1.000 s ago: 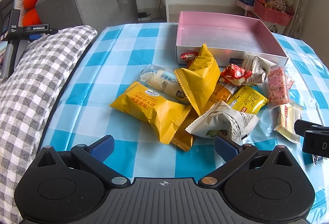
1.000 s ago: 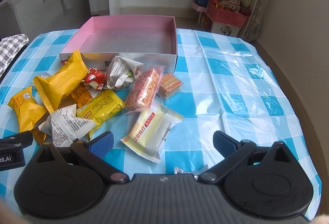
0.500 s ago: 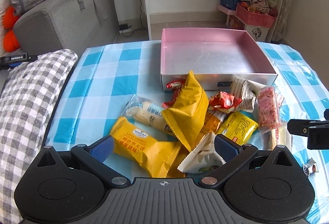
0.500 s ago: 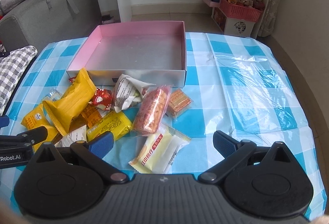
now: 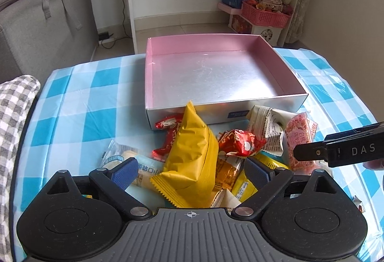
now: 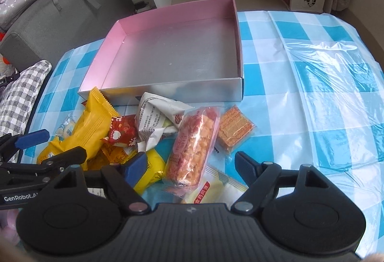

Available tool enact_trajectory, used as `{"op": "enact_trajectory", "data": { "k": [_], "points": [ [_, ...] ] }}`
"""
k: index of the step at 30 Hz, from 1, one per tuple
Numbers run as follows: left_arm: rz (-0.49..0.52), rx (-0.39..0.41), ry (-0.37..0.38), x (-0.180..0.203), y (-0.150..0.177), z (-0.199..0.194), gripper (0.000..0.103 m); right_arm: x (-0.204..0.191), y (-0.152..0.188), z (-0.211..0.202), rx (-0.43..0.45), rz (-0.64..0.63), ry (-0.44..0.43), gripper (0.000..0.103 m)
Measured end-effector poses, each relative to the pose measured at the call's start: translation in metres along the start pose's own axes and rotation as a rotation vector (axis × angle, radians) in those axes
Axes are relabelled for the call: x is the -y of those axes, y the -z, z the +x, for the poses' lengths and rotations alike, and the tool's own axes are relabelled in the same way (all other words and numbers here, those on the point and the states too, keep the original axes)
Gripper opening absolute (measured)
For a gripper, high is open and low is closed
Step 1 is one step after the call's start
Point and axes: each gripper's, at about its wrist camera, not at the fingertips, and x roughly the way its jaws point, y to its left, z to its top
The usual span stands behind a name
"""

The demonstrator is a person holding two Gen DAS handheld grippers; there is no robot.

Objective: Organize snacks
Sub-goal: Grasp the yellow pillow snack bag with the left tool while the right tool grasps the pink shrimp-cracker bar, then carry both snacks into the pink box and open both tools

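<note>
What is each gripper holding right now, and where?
Nothing yet: left gripper closing around the yellow packet, right gripper around the pink bar.

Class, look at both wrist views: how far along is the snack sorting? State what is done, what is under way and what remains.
Done: nothing yet; the pink box holds no snacks. Under way: the left gripper is closing around the yellow bag, and the right gripper is closing around the pink rice bar; neither looks gripped yet. Left: the whole pile, including the red packet and wafer pack, still lies on the tablecloth.
</note>
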Motion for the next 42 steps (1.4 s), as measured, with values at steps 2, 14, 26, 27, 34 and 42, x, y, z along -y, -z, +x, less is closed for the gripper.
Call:
{"op": "enact_trajectory", "data": {
  "k": [2, 14, 26, 27, 34, 42],
  "points": [
    [-0.005, -0.002, 0.023, -0.001, -0.003, 0.006, 0.092, -0.001, -0.001, 0.002, -0.007, 0.005, -0.017, 0.072],
    [0.021, -0.013, 0.037, 0.003, -0.006, 0.024, 0.067, 0.001, -0.005, 0.019, -0.026, 0.046, -0.005, 0.044],
    [-0.007, -0.048, -0.01, 0.002, -0.006, 0.024, 0.036, -0.01, -0.003, 0.01, 0.015, 0.007, 0.072, 0.022],
    [-0.009, -0.045, -0.012, 0.002, -0.006, 0.023, 0.035, -0.011, -0.002, 0.009, 0.019, 0.002, 0.078, 0.022],
    [-0.029, -0.022, -0.021, 0.002, -0.008, 0.013, 0.03, -0.013, -0.004, -0.001, 0.049, -0.014, 0.079, 0.021],
    [-0.028, 0.031, -0.001, 0.004, -0.011, -0.009, 0.028, -0.012, -0.009, -0.013, 0.081, 0.001, 0.071, 0.021]
  ]
}}
